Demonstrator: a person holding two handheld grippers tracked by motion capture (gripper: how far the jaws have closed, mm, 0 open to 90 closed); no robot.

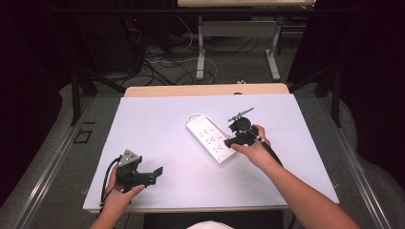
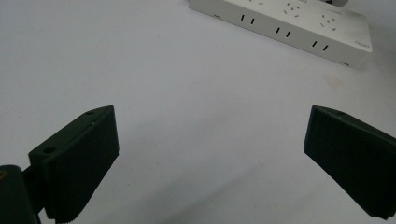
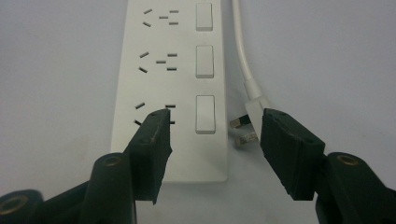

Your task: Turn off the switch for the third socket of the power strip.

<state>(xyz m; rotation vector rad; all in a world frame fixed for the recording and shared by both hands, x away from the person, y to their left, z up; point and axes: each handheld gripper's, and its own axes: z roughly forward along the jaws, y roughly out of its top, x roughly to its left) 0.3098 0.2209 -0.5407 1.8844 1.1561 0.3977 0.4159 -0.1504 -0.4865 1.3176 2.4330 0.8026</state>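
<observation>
Left hand-held gripper [image 1: 152, 172] near front edge of white surface [image 1: 157, 129], jaws spread wide, nothing between. Farther in, right hand-held gripper [image 3: 215, 135] spread over near end of white power strip [image 3: 170, 84]; its plug [image 3: 245, 128] beside right jaw.

White power strip [image 1: 210, 137] lying flat, diagonal, right of bench centre; three sockets with switches; plug [image 3: 246, 127] beside its near end.
</observation>
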